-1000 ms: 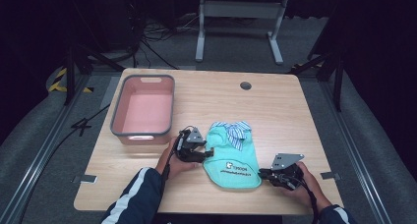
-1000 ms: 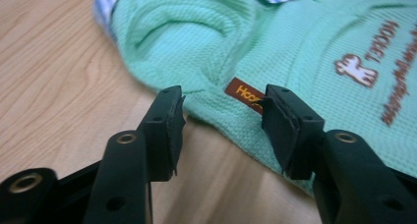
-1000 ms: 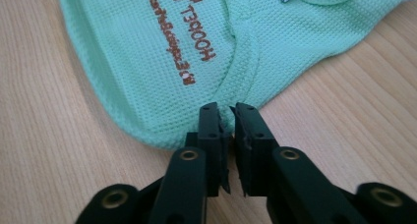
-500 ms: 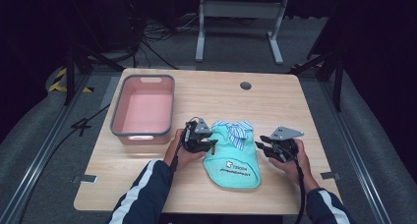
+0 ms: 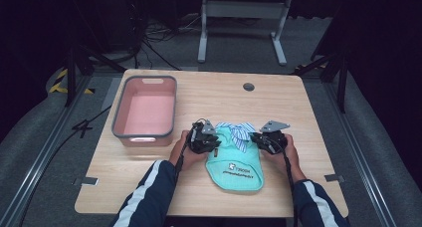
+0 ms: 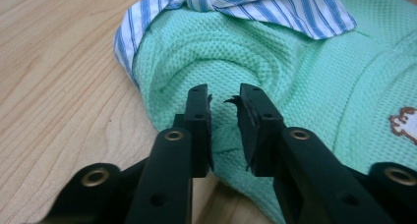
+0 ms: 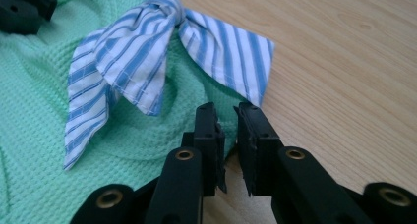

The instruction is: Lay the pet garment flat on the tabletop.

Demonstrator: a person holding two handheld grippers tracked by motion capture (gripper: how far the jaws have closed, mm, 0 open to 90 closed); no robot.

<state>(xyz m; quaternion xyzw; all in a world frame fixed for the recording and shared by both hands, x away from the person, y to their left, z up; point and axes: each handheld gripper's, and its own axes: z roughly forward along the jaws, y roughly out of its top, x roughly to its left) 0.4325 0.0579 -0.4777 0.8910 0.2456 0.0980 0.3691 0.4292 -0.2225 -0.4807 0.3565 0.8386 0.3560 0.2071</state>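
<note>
A small mint-green knit garment [image 5: 234,163] with a blue-and-white striped collar tie [image 5: 238,132] lies flat near the table's front edge. My left gripper [image 5: 215,144] is at its left shoulder. In the left gripper view its jaws [image 6: 224,96] have just been closing and pinch a raised fold of the green knit [image 6: 305,86]. My right gripper [image 5: 255,138] is at the right shoulder. Its jaws [image 7: 226,111] have also just been closing and now nip the green edge [image 7: 39,135] just below the striped tie [image 7: 128,52].
A pink bin with a grey rim [image 5: 118,118] stands to the left of the garment, close to the left hand. A round cable hole [image 5: 249,86] sits in the wooden table [image 5: 224,97] at the back. Dark floor and stand legs lie beyond.
The right hand has moved away from the person and to the left, from the garment's lower right corner to its right shoulder. The left gripper edged right onto the left shoulder.
</note>
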